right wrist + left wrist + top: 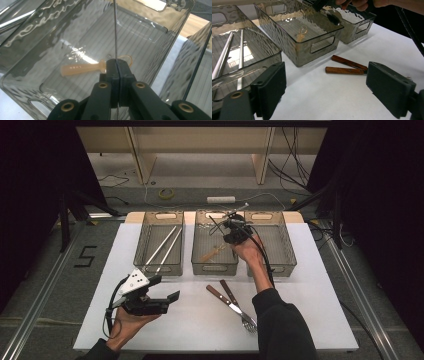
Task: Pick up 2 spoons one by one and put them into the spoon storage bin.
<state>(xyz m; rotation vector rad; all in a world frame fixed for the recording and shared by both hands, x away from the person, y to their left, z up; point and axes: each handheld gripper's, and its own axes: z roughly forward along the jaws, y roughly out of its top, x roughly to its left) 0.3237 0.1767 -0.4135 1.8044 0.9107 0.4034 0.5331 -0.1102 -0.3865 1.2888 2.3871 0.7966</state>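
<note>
Step in hand: right gripper (pixel 117 65), jaws clamped on metal spoon (pixel 334 16), carries it above middle bin (pixel 216 269) at desk's far edge. Next: lower, release beside plastic spoon (pixel 82 67). Left gripper (pixel 325 90) gapes empty, near-left.

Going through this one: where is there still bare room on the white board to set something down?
Bare board lies right of the fork and knife, and at the front middle between the left gripper and those two. The back is crowded: three bins side by side, with the right gripper over the middle one.
</note>
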